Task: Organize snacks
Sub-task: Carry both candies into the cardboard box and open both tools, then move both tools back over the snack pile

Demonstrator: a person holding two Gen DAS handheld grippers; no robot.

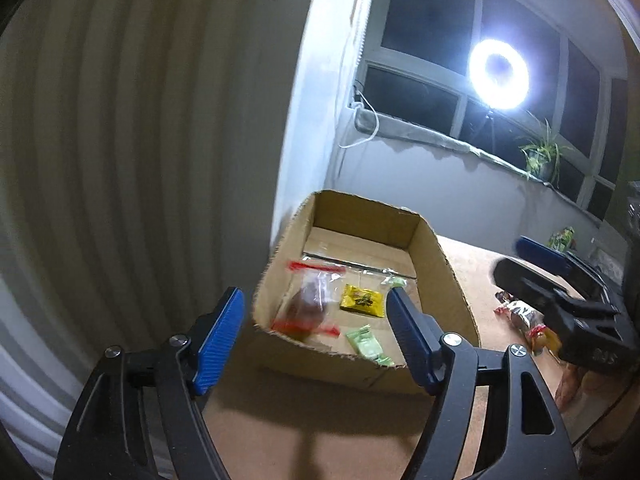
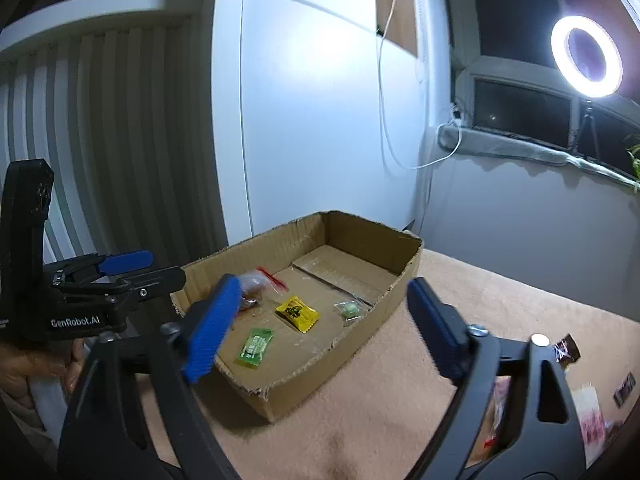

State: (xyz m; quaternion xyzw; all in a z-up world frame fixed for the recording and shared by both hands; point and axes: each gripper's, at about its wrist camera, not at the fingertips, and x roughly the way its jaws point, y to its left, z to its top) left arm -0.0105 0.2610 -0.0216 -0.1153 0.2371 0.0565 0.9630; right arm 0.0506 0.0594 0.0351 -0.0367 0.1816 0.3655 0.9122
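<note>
Cardboard box (image 2: pixel 400 280), open-topped with torn edges, sits on the tan surface (image 2: pixel 400 380) against a white wall panel. Inside it lie a yellow packet (image 2: pixel 298 312) near the middle, a green wrapped sweet (image 2: pixel 256 346) toward the near wall, a clear bag with red strips (image 1: pixel 312 300) holding something brown at the left end, and a small clear pouch with a green item (image 2: pixel 349 309) toward the right. Left hand-held gripper (image 1: pixel 316 336) hovers over the box's near wall, blue pads spread wide, nothing between them. Right hand-held gripper (image 2: pixel 324 328) is likewise spread apart and empty, positioned above the box's near right corner. Outside the box, wrapped snacks (image 1: pixel 524 316) lie on the surface to the right, near the right gripper. A ring light (image 2: pixel 586 56) glares in front of the dark window; a potted plant (image 1: pixel 542 156) stands on the sill.
</note>
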